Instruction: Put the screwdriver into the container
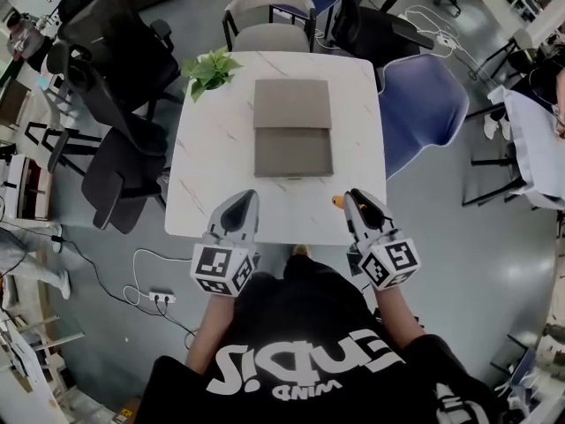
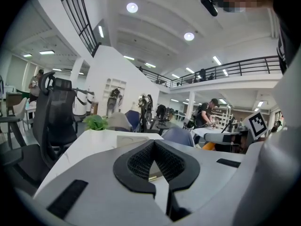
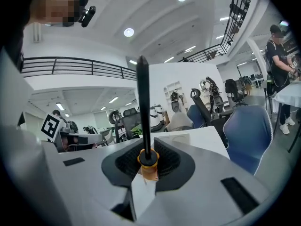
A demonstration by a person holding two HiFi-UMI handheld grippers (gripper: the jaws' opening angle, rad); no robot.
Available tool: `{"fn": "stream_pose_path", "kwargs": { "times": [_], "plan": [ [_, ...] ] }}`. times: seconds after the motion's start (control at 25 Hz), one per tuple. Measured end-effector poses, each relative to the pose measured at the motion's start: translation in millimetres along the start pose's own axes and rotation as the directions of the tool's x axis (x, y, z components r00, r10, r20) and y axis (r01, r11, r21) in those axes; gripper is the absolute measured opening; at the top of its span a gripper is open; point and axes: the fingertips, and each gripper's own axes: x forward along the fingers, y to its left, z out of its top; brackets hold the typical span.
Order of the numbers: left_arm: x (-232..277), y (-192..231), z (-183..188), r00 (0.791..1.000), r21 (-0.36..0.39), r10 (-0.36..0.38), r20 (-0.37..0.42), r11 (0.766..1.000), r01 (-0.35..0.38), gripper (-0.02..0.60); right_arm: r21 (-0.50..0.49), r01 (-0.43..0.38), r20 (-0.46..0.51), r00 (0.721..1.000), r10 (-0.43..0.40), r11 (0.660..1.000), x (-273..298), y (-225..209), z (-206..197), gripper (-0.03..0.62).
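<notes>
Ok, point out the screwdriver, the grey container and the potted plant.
screwdriver (image 3: 143,102): right gripper view, on its black shaft.
grey container (image 1: 294,152): head view, on its nearer half.
potted plant (image 1: 210,69): head view, on its leaves.

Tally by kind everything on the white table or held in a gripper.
Grey flat boxes: 2
Potted plant: 1
Screwdriver, held in the right gripper: 1
Total: 4
</notes>
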Motion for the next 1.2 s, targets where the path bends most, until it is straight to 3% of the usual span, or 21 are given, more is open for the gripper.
{"fn": "stream_pose_path", "kwargs": {
  "times": [0.24, 0.8, 1.2],
  "plan": [
    [17, 14, 1, 1.000, -0.004, 0.002, -0.012, 1.000, -0.002, 0.013, -0.020, -0.030, -0.009, 1.000, 0.030, 0.999, 32, -4, 7, 0.051],
    [47, 45, 19, 0.996, 0.013, -0.091, -0.005, 0.996, 0.091, 0.012, -0.156, -0.047, -0.058, 0.998, 0.038, 0.987, 93, 7, 34, 0.051],
    [50, 56, 21, 0.994, -0.003, -0.106, -0.003, 0.994, 0.106, 0.012, -0.269, -0.142, -0.240, 0.968, 0.077, 0.953, 134, 10, 15, 0.051]
  ]
}}
